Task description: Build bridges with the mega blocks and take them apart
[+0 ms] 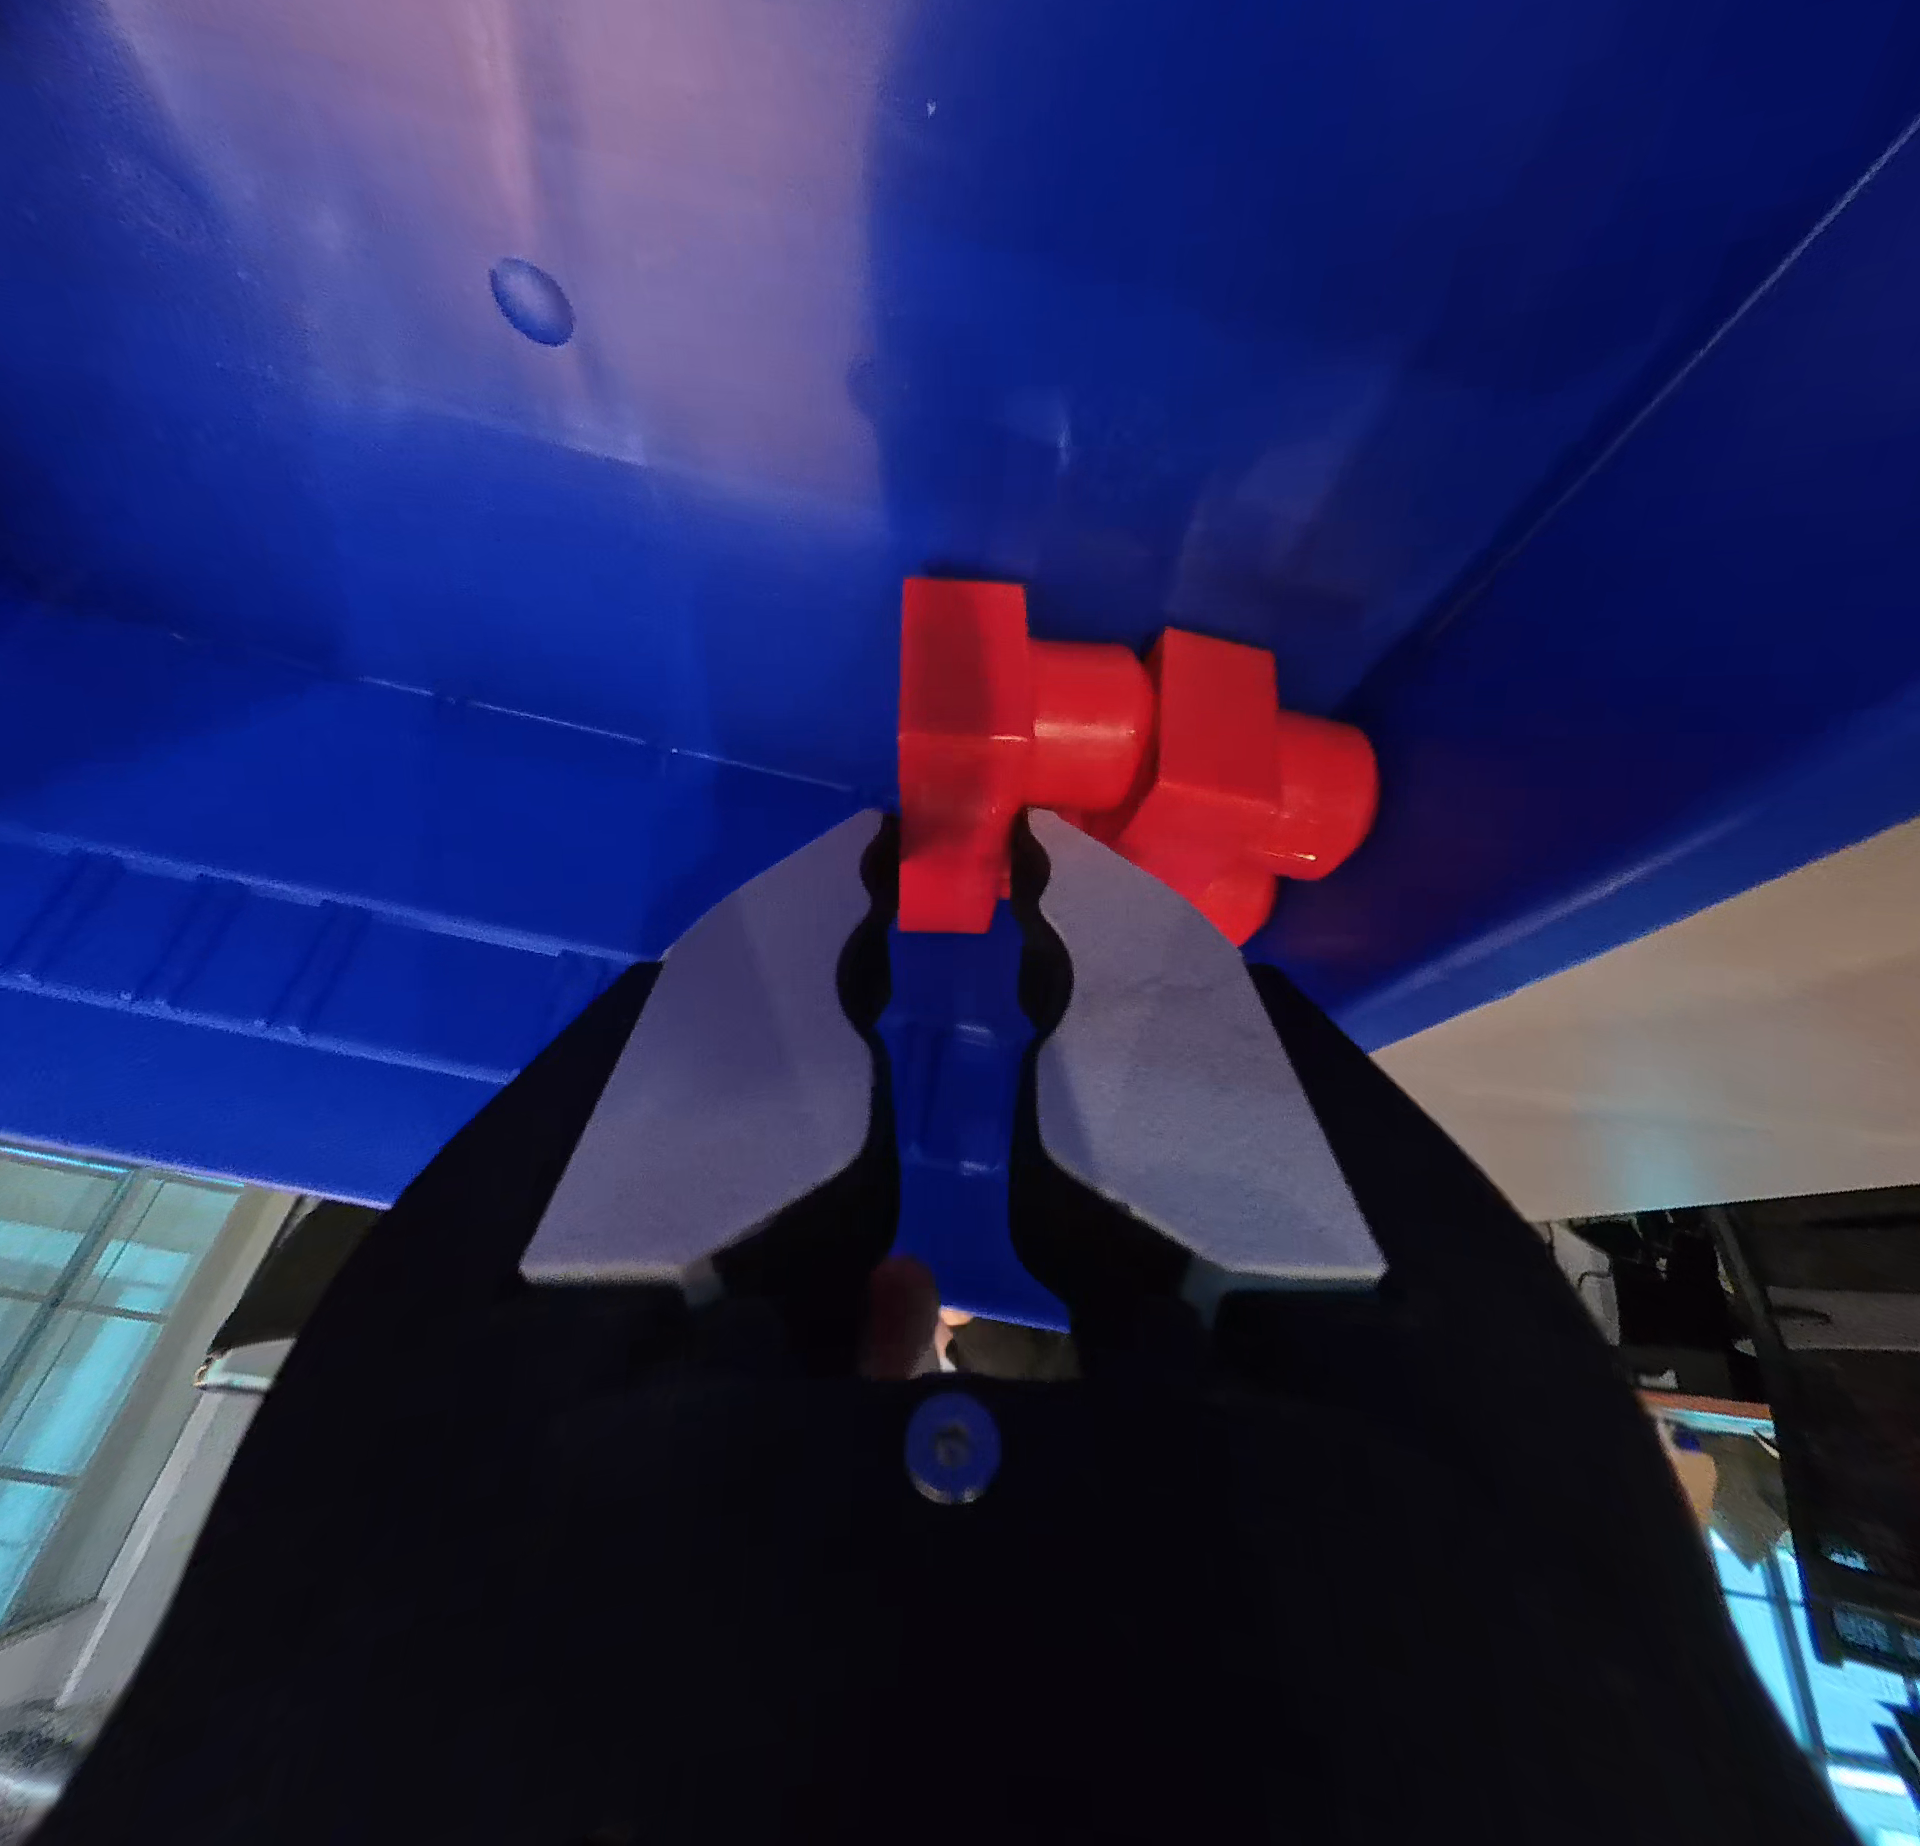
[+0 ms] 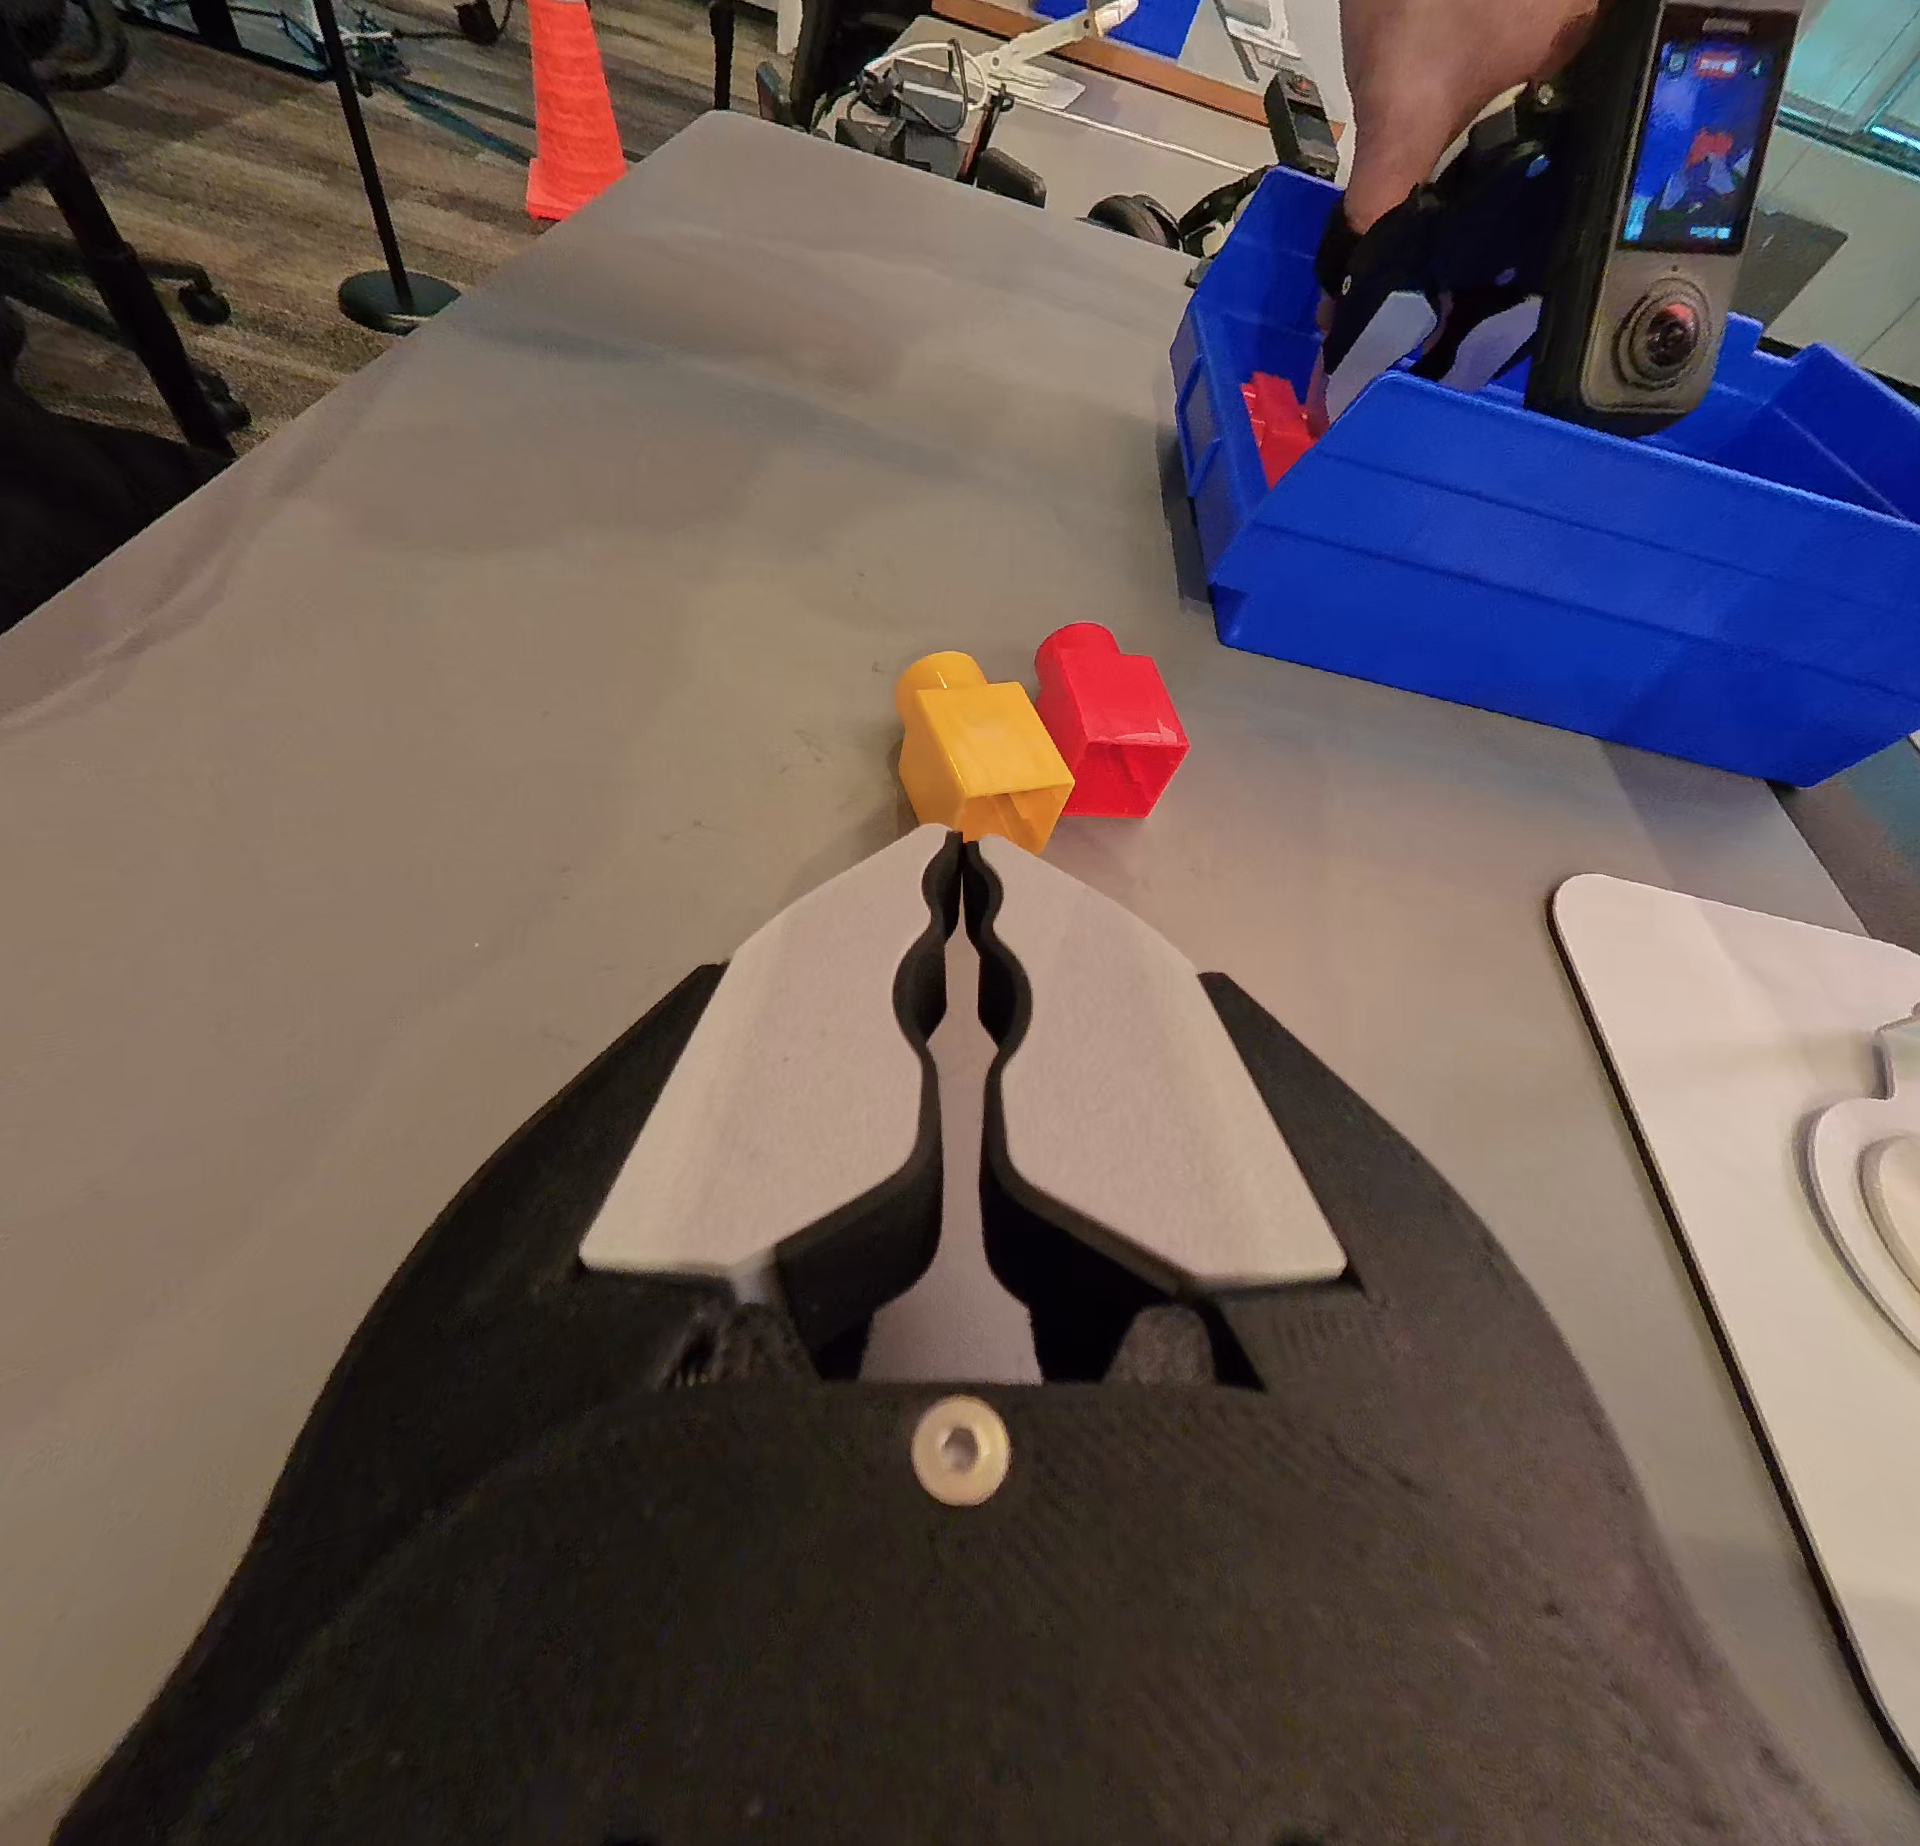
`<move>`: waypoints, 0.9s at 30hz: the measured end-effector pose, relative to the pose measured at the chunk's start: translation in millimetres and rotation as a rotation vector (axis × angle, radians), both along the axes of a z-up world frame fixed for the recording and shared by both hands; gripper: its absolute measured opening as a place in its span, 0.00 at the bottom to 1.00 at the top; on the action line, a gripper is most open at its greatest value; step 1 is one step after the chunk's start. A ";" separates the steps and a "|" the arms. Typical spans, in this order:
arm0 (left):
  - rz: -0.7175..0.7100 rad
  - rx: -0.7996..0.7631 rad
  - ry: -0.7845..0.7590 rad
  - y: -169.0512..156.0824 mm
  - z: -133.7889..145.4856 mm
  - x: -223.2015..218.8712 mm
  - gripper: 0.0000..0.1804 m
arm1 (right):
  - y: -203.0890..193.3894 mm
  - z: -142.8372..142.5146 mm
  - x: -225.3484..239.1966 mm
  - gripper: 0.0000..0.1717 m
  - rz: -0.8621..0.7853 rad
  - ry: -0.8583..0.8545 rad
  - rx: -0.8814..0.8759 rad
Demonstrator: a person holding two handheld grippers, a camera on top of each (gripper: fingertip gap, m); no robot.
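Inside the blue bin [image 2: 1558, 570] the left tool [image 1: 951, 820] reaches down from above and has its grey fingers [image 1: 790, 965] clamped on the base of a red block [image 1: 956, 757], whose studs point sideways toward the bin's corner; a second red block [image 1: 1236, 788] lies just beyond it, touching. That bin, as far as can be seen, holds only these red pieces. Out on the grey desk [image 2: 520, 653] the right tool [image 2: 958, 846] is closed, its tips pinching the thin open rim of a yellow block [image 2: 977, 747] that lies on its side, stud pointing away, long axis in line with the tool. A loose red block [image 2: 1107, 721] lies just beside it on the right. The lift out of the bin probably comes next
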State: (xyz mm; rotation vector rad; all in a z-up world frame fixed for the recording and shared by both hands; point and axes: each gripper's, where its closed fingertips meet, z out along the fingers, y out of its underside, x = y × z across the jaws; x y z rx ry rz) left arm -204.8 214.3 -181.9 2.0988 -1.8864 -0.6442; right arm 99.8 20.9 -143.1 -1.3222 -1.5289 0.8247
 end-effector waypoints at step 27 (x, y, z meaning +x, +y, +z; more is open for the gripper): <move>-0.012 0.339 -0.718 -71.4 109.0 106.0 0.11 | 2.8 3.9 1.2 0.00 -0.016 0.025 -0.012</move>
